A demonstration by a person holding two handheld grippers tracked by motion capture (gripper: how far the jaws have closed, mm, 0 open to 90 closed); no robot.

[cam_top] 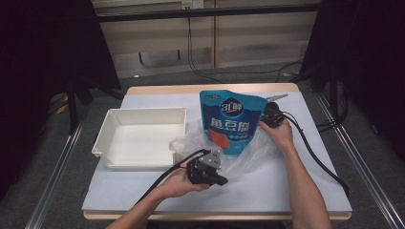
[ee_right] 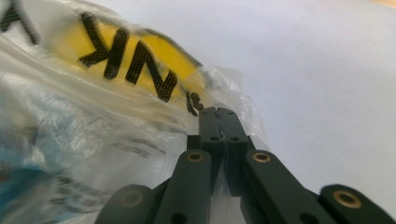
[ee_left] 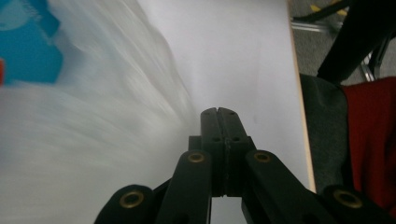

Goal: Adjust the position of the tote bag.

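A blue food pouch (cam_top: pixel 231 121) stands tilted on the table, its lower part inside a crumpled clear plastic bag (cam_top: pixel 248 157). My left gripper (cam_top: pixel 222 181) lies at the bag's near edge. In the left gripper view its jaws (ee_left: pixel 218 111) are shut, and the blurred film (ee_left: pixel 93 116) tapers right into their tips, with the pouch (ee_left: pixel 28 51) beyond. My right gripper (cam_top: pixel 268 117) is at the pouch's right side. In the right gripper view its jaws (ee_right: pixel 217 110) are shut on the bag's film (ee_right: pixel 116 93), which bears a yellow label with black letters.
An empty white tray (cam_top: pixel 143 138) sits on the left of the white-covered table (cam_top: pixel 286 191). Black cables trail from both grippers toward the table's near and right edges. Dark curtains flank the table, and rails run along the floor on both sides.
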